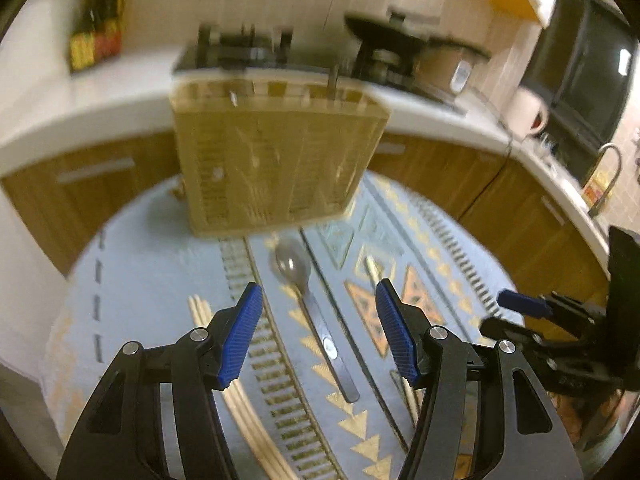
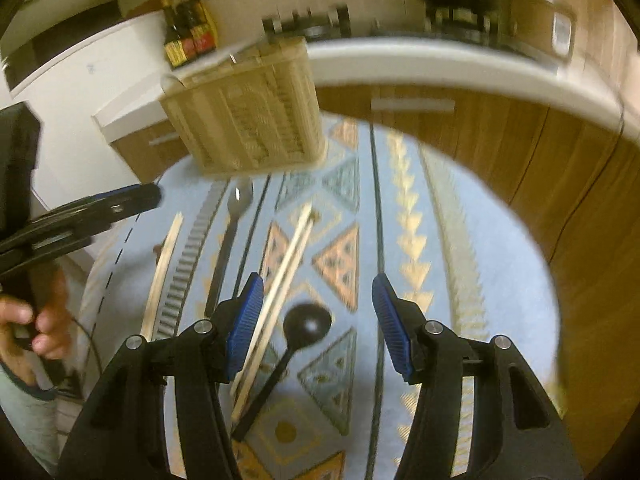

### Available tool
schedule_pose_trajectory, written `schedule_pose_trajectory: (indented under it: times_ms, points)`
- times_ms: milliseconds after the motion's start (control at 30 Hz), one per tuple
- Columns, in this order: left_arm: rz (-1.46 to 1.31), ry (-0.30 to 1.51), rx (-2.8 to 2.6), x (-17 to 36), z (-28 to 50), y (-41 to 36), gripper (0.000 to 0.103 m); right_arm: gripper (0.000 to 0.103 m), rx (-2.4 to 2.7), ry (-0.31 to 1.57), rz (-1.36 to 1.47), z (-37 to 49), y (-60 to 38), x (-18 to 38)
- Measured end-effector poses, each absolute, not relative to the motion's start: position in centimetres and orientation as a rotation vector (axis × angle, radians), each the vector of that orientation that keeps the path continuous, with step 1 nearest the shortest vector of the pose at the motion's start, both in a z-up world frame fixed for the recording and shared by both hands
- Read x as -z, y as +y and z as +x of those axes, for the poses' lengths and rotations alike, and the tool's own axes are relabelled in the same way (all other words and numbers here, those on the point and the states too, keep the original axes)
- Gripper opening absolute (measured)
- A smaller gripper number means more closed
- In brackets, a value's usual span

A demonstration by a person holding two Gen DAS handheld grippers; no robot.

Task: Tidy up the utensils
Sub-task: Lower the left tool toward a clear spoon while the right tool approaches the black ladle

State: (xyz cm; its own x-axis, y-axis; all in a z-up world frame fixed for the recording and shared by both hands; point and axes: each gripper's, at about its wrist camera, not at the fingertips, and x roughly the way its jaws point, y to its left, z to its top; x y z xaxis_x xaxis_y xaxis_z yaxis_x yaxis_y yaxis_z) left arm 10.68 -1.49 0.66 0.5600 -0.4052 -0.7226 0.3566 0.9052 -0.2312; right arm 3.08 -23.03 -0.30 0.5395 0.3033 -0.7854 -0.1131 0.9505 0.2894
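Left gripper [image 1: 320, 332] spread wide, empty, poised over metal spoon [image 1: 310, 312] lying handle-near on patterned cloth [image 1: 152, 280], probably lining up a grab. Right gripper [image 2: 318, 324] likewise wide and empty, above black ladle [image 2: 296, 340] and chopsticks [image 2: 280, 284]. Beyond, slatted utensil holder [image 1: 276, 160] upright at the tabletop's far edge, likely the destination. Second chopstick pair [image 2: 162, 268] off left.

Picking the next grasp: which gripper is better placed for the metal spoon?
Left, probably. The spoon lies lengthwise between the left gripper's open fingers, pointing at the holder. The right gripper, also open, frames the black ladle and chopsticks; there the spoon sits farther off, up-left.
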Motion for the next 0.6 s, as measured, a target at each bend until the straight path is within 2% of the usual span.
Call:
schedule_pose_trajectory:
  times_ms: [233, 500, 600]
  points:
    - [-0.054, 1.009, 0.405, 3.1, 15.8, -4.1, 0.057, 0.053, -0.338, 1.171, 0.420, 4.1, -24.1, 4.7]
    - [-0.019, 1.034, 0.348, 4.6, 18.6, -5.5, 0.057, 0.052, -0.359, 1.243, 0.408, 4.3, -23.1, 5.9]
    - [-0.004, 1.045, 0.345, 5.2, 19.3, -5.8, 0.057, 0.042, -0.363, 1.249, 0.349, 4.2, -22.1, 5.8]
